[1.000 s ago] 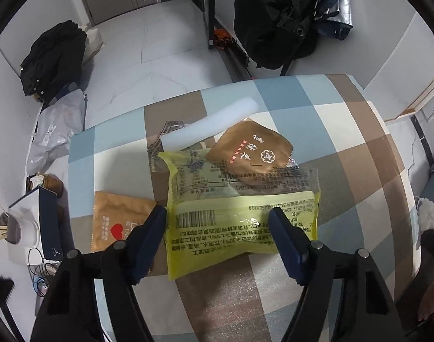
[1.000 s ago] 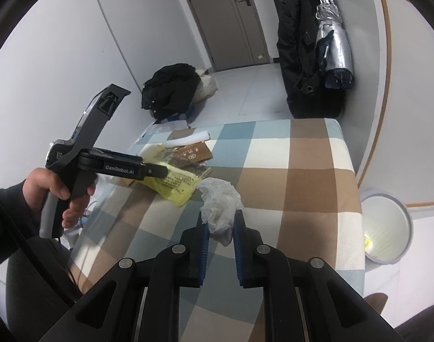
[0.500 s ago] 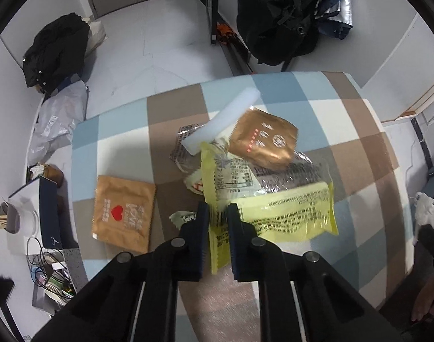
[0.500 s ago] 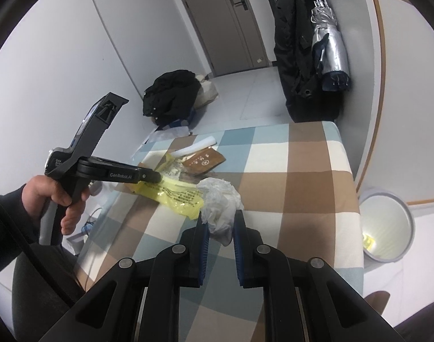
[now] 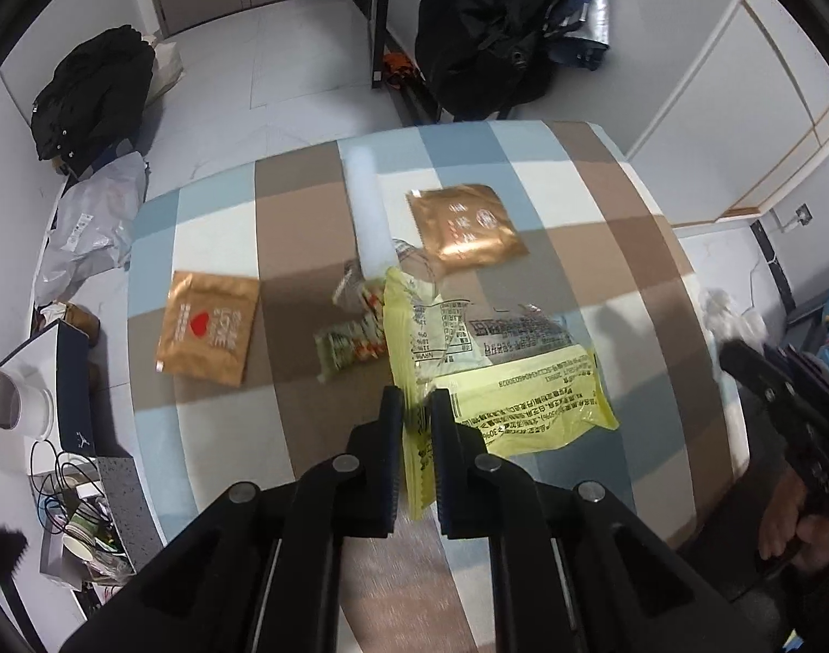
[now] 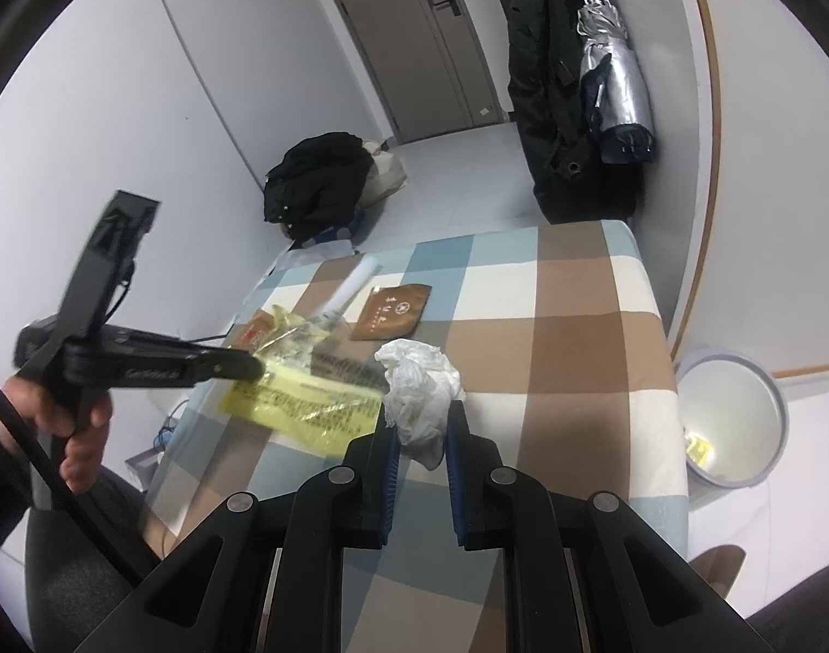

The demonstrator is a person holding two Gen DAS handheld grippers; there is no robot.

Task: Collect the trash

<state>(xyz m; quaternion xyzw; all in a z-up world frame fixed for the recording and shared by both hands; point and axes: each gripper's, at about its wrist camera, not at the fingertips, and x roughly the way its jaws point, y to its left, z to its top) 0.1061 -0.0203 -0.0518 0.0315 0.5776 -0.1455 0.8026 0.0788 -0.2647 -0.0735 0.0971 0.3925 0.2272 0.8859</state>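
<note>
My left gripper [image 5: 417, 408] is shut on one edge of a yellow and clear plastic wrapper [image 5: 501, 375], which hangs lifted above the checked tablecloth [image 5: 605, 250]. The right wrist view shows the same left gripper [image 6: 253, 367] holding that yellow wrapper [image 6: 305, 400] in the air. My right gripper [image 6: 421, 424] is shut on a crumpled white tissue [image 6: 417, 383]. On the cloth lie a brown sachet [image 5: 466, 228], a second brown sachet with a red heart [image 5: 207, 326], a white tube [image 5: 368, 207] and a small green wrapper [image 5: 349, 345].
A white waste bin [image 6: 730, 424] stands on the floor right of the table. Black coats [image 5: 485, 22] and a folded umbrella [image 6: 613, 81] hang at the far wall. Bags [image 5: 87, 223] and a cup [image 5: 11, 402] sit on the floor and shelf at the left.
My left gripper closed on the yellow wrapper's edge and lifted it, dragging it off the pile and uncovering the green wrapper. The right gripper kept still with the tissue.
</note>
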